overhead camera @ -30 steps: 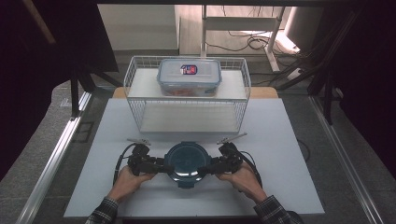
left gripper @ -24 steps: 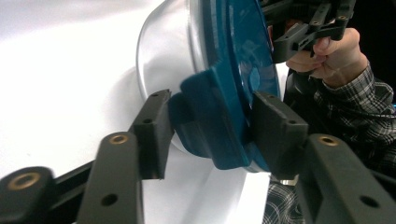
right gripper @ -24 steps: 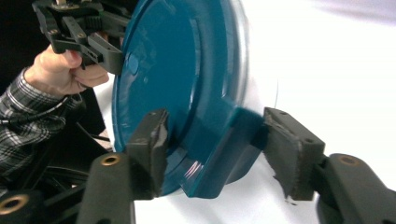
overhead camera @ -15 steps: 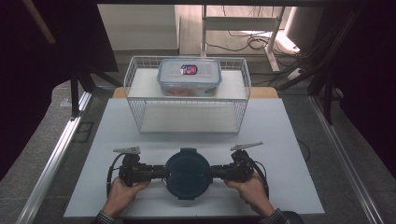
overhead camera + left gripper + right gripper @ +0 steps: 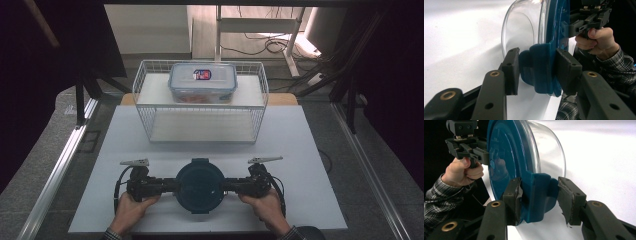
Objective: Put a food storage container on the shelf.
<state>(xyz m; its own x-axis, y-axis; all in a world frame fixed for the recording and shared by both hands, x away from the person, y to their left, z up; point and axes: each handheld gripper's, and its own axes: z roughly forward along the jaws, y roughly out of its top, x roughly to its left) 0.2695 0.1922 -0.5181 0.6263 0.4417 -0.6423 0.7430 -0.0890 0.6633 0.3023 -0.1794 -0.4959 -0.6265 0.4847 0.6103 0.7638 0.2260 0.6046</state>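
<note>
A round glass container (image 5: 200, 205) with a dark blue lid (image 5: 200, 185) sits near the table's front edge. My left gripper (image 5: 172, 186) comes in from its left and my right gripper (image 5: 228, 186) from its right. In the left gripper view, the left gripper (image 5: 537, 68) has just been closing and its pads (image 5: 511, 67) now press on a blue lid latch (image 5: 540, 60), with the glass bowl (image 5: 521, 27) behind. In the right gripper view, the right gripper (image 5: 539, 195) has just been closing too, and is clamped on the opposite latch (image 5: 537, 200) of the lid (image 5: 504, 157).
A white wire basket (image 5: 200, 125) stands at the back of the white table (image 5: 310, 150). A rectangular clear box with a lid (image 5: 202, 82) rests on top of it. A hand (image 5: 130, 210) holds each gripper near the front edge.
Both grippers have swung from an angled approach into one line on either side of the container. Their jaws have closed on the lid's side latches.
</note>
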